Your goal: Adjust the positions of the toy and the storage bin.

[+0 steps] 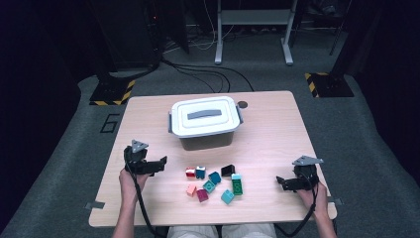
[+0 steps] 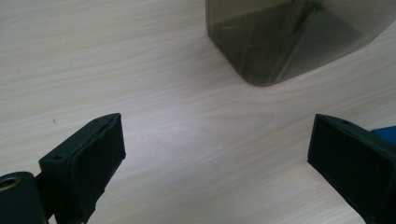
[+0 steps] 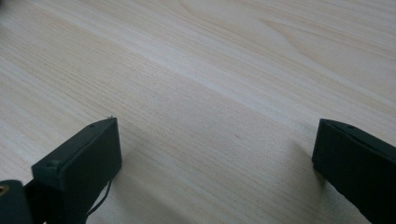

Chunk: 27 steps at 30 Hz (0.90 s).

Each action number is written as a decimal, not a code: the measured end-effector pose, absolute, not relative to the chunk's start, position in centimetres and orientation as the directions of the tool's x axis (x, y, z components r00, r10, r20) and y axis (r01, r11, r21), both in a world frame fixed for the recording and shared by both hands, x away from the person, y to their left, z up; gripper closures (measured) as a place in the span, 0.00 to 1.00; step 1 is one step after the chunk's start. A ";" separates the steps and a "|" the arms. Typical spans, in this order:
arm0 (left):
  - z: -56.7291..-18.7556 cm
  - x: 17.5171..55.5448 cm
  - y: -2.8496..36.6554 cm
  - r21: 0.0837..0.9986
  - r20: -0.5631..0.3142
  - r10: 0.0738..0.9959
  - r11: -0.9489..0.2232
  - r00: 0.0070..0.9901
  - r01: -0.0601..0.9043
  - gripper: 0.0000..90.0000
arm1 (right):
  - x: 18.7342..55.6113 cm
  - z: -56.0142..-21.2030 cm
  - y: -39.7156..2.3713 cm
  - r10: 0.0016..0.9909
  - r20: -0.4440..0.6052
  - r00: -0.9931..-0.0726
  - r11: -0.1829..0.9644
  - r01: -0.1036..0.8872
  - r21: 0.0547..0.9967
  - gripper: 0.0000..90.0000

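A plastic box [image 1: 205,124] with a white lid and grey handle stands shut at the middle back of the wooden table [image 1: 277,129]. Several toy blocks [image 1: 214,184], red, pink, teal, green and black, lie scattered in front of it. My left gripper [image 1: 161,163] rests at the table's left, open, jaws pointing toward the blocks. Its own view shows wide jaws [image 2: 215,158] over bare wood, the box's smoky corner [image 2: 280,42] ahead. My right gripper [image 1: 280,182] sits at the table's right, open and holding nothing, with bare wood between its jaws [image 3: 215,163].
A dark round cap [image 1: 242,104] sits in the tabletop behind the box. On the floor beyond stand a white frame's legs [image 1: 252,29], black cables [image 1: 208,74] and yellow-and-black striped stand bases [image 1: 327,84].
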State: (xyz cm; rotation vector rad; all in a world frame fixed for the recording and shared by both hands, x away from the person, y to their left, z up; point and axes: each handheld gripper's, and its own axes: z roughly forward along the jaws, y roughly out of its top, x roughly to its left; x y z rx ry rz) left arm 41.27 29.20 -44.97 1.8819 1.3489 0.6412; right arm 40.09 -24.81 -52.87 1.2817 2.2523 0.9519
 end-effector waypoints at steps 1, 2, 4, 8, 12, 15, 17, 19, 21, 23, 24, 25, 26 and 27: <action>-44.6 41.5 29.1 0.790 -0.012 0.944 -0.194 0.331 0.582 0.04 | 40.1 -52.9 -24.8 0.859 0.006 -0.512 0.355 0.602 0.715 0.01; -44.3 41.7 29.0 0.790 -0.009 0.942 -0.198 0.334 0.580 0.04 | 40.1 -52.9 -24.8 0.859 0.004 -0.512 0.355 0.602 0.715 0.01; -44.1 41.8 28.9 0.790 -0.001 0.942 -0.205 0.336 0.577 0.04 | 40.1 -52.9 -24.8 0.859 0.005 -0.512 0.355 0.602 0.715 0.01; -42.9 42.9 28.4 0.793 0.012 0.937 -0.221 0.348 0.568 0.04 | 40.1 -52.9 -24.8 0.859 0.006 -0.512 0.354 0.602 0.715 0.01; -41.8 44.1 27.7 0.800 0.017 0.934 -0.227 0.357 0.556 0.04 | 40.1 -52.9 -24.8 0.859 0.006 -0.512 0.354 0.602 0.715 0.01; -40.9 45.2 27.1 0.802 0.017 0.928 -0.235 0.373 0.548 0.04 | 40.1 -52.9 -24.8 0.859 0.006 -0.512 0.354 0.602 0.716 0.01; -40.4 45.8 26.7 0.803 0.012 0.924 -0.236 0.382 0.547 0.04 | 40.1 -52.9 -24.8 0.859 0.006 -0.512 0.354 0.602 0.716 0.01; -40.2 46.4 26.1 0.804 0.016 0.922 -0.242 0.387 0.544 0.05 | 40.1 -52.9 -24.8 0.860 0.006 -0.511 0.353 0.602 0.716 0.02; -40.0 47.0 25.6 0.799 0.027 0.919 -0.256 0.393 0.544 0.05 | 40.1 -52.9 -24.8 0.860 0.006 -0.511 0.353 0.603 0.716 0.02; -39.9 47.7 25.1 0.796 0.025 0.917 -0.259 0.398 0.547 0.06 | 40.1 -52.9 -24.8 0.860 0.005 -0.511 0.353 0.602 0.716 0.02; -39.9 48.1 24.9 0.794 0.025 0.917 -0.261 0.398 0.550 0.07 | 40.1 -52.9 -24.8 0.860 0.006 -0.511 0.353 0.602 0.716 0.02; -39.8 48.4 24.8 0.796 0.026 0.917 -0.260 0.398 0.546 0.08 | 40.1 -52.9 -24.8 0.860 0.006 -0.511 0.353 0.602 0.716 0.02; -39.8 48.7 24.6 0.794 0.027 0.916 -0.262 0.399 0.549 0.09 | 40.1 -52.9 -24.8 0.860 0.006 -0.510 0.353 0.602 0.716 0.02; -39.8 49.0 24.5 0.792 0.029 0.916 -0.265 0.400 0.550 0.09 | 40.1 -52.9 -24.8 0.860 0.006 -0.511 0.352 0.602 0.716 0.02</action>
